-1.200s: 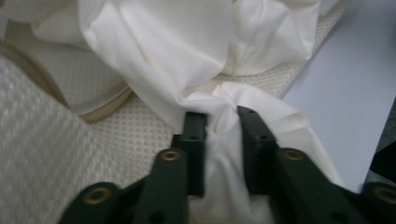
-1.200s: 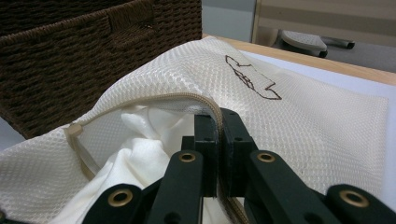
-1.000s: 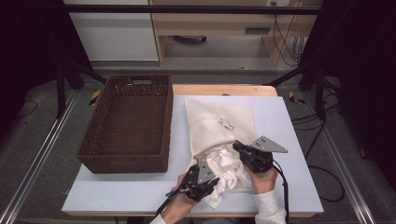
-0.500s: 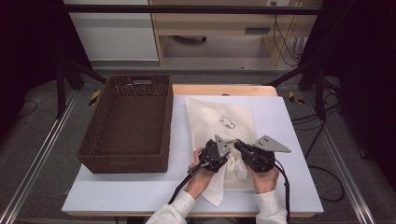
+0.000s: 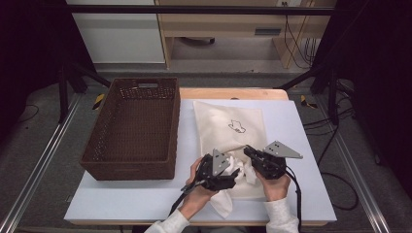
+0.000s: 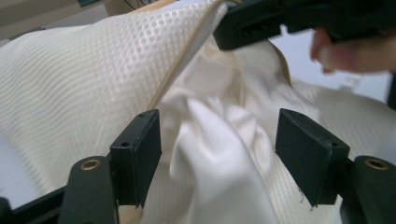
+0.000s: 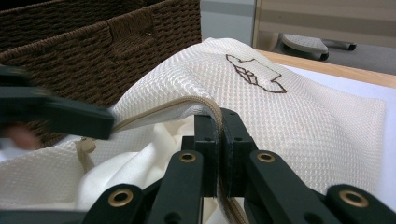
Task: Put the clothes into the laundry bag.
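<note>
A cream mesh bag (image 5: 232,127) with a small brown drawing lies on the white table (image 5: 301,145). My right gripper (image 7: 217,119) is shut on the bag's zippered rim (image 7: 163,106) and lifts it, holding the mouth open; in the high view this gripper (image 5: 248,151) is at the bag's near end. A white cloth (image 6: 219,154) lies bunched in the mouth, and one end (image 5: 223,204) trails out toward the table's front. My left gripper (image 6: 219,140) is open, a jaw on each side of the cloth, just left of the right one (image 5: 234,171).
A dark brown wicker basket (image 5: 133,128) stands on the left half of the table, close beside the bag. A wooden board (image 5: 233,93) lies along the far edge. Bare table surface shows to the right of the bag and along the front left.
My left gripper came up from the front edge to the bag's mouth, pushing the cloth in, then drew back slightly. The right gripper kept its hold on the rim.
</note>
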`<state>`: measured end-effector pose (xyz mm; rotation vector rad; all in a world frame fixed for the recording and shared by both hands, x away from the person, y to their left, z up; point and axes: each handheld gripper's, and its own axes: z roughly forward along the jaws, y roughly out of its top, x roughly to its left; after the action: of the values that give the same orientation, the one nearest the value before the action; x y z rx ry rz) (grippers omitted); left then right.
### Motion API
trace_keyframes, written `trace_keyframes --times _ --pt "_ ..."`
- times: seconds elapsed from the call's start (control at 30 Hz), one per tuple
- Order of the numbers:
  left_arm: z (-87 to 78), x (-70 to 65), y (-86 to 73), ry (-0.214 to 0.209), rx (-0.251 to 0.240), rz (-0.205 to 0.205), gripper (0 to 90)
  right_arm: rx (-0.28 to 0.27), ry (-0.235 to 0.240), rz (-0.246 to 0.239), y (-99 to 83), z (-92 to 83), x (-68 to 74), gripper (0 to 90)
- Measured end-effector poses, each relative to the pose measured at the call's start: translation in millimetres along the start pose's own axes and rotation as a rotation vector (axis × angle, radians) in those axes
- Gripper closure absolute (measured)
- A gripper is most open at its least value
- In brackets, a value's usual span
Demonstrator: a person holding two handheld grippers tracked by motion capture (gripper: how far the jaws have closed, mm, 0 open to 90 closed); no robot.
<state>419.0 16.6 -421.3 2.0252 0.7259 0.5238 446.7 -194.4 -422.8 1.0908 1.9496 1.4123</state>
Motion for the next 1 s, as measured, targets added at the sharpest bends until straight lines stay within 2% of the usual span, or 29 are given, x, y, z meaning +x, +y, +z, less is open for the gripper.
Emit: trace_keyframes --times 0.07,0.13,0.17,0.23,0.3,0.37,0.4,0.43,0.47,0.53,0.57,0.6,0.67,0.7,0.77,0.87,0.93,1.0 --pt "-10.7 -1.3 -8.6 -0.015 0.024 0.000 29.0 0.001 -0.001 -0.003 0.0 -0.2 0.0 87.1" --pt "-14.1 -2.4 -18.8 -0.033 0.078 -0.017 29.3 0.003 -0.001 -0.003 -0.2 0.3 0.0 87.1" --pt "-13.9 -3.3 -25.2 -0.039 0.091 -0.012 29.3 0.005 0.001 -0.004 -0.3 0.6 0.2 87.1" --pt "-9.4 -5.3 -37.8 -0.041 0.144 0.000 29.5 0.007 -0.002 -0.009 -0.5 0.9 0.7 87.1" --pt "-1.7 -5.8 -48.8 -0.056 0.193 -0.006 30.0 0.008 0.000 -0.007 -0.6 1.0 0.2 87.1" --pt "8.2 -6.5 -57.5 -0.052 0.231 -0.012 30.3 0.010 0.001 -0.004 -1.0 1.3 -0.1 87.0" --pt "11.1 -6.4 -59.6 -0.061 0.239 -0.016 32.2 0.012 0.002 -0.006 -1.3 1.7 0.0 87.1" --pt "13.7 -7.2 -61.6 -0.062 0.226 -0.022 34.3 0.013 0.001 -0.005 -1.4 2.0 0.3 87.0" --pt "14.5 -7.7 -61.8 -0.052 0.212 -0.018 35.8 0.013 0.001 -0.007 -1.5 2.3 0.5 87.0" --pt "14.9 -8.8 -59.2 -0.031 0.214 -0.013 44.7 0.013 0.000 -0.007 -1.6 2.4 0.7 87.0" --pt "14.8 -9.3 -57.7 -0.039 0.217 0.000 55.3 0.013 0.000 -0.007 -1.5 2.4 0.7 87.0" --pt "15.8 -10.2 -56.5 -0.053 0.220 -0.008 68.3 0.012 0.000 -0.008 -1.5 2.4 0.7 87.0" --pt "18.5 -14.8 -52.7 -0.024 0.221 0.013 81.6 0.012 -0.001 -0.008 -1.4 2.3 0.8 87.0" --pt "20.5 -15.9 -50.2 -0.023 0.224 0.015 84.3 0.011 0.000 -0.009 -1.3 2.1 0.7 87.0" --pt "26.0 -17.2 -43.5 -0.038 0.209 -0.013 85.7 0.009 0.001 -0.009 -1.1 1.7 0.1 87.0" --pt "36.0 -16.6 -31.2 -0.018 0.192 -0.032 85.9 0.009 0.003 -0.009 -0.9 1.6 0.0 87.1" --pt "48.1 -14.4 -19.9 0.040 0.189 -0.028 85.9 0.009 0.003 -0.009 -0.8 1.5 0.4 87.1" --pt "57.8 -10.5 -14.4 0.066 0.182 -0.041 85.7 0.007 0.001 -0.011 -0.5 1.2 0.6 87.0"
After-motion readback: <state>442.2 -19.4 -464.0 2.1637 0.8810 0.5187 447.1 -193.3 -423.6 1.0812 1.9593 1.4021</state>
